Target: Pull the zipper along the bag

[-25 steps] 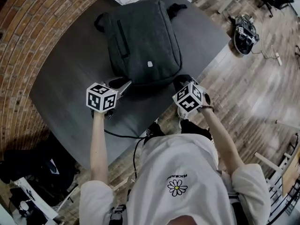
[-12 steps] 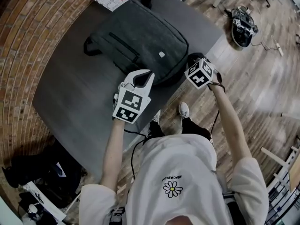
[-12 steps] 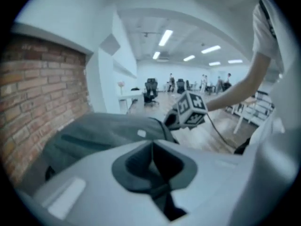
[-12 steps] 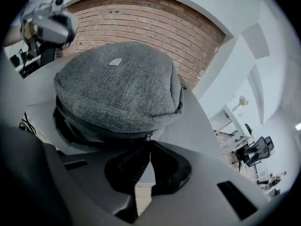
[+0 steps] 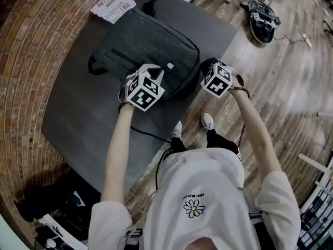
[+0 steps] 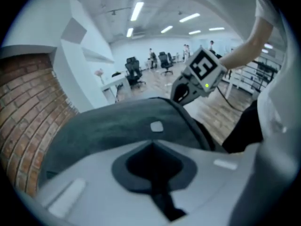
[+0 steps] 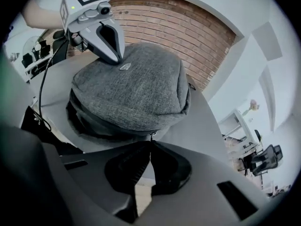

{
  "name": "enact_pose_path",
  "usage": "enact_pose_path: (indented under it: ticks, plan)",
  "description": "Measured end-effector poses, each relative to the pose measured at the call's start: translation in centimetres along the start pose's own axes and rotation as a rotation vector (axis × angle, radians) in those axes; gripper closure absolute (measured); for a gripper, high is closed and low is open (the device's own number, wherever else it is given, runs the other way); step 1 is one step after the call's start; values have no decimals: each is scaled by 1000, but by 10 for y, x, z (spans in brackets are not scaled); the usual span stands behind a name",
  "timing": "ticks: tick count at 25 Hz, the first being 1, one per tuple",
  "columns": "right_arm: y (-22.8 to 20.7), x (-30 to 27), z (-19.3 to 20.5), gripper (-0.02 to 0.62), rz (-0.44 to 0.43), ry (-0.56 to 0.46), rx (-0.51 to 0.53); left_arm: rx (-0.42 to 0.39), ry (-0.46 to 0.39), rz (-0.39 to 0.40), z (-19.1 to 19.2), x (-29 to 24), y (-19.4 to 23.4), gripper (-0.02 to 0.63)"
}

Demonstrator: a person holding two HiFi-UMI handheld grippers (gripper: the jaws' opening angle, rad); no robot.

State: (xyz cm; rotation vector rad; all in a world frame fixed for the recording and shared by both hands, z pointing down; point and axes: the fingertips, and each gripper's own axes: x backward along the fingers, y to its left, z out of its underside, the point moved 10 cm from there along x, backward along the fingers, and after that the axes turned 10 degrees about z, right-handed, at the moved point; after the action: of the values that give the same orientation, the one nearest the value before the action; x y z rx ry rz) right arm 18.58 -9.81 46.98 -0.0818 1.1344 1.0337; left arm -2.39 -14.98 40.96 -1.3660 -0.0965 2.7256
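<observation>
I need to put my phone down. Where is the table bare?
The broad bare patch of table lies between the backpack, the cable and the table's edge by the brick floor. Crowded: the far end, with booklet, backpack, left gripper and right gripper pinching the zipper pull.

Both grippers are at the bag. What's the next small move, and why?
Probably start drawing the right gripper along the edge of the bag: its jaws look shut on the zipper pull, and the shut left gripper presses on the bag's top, bracing it.
</observation>
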Motion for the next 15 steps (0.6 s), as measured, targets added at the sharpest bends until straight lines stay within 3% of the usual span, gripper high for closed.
enact_pose_path:
  ticks: [4, 10, 15]
  plan:
    - [2, 6, -1, 591, -77, 16, 57, 11, -6, 14, 1, -3, 0, 597]
    - [11, 23, -2, 590, -186, 13, 56, 21, -13, 28, 1, -6, 1, 597]
    - [25, 32, -4, 589, -270, 35, 162, -10, -18, 56, 6, -8, -1, 597]
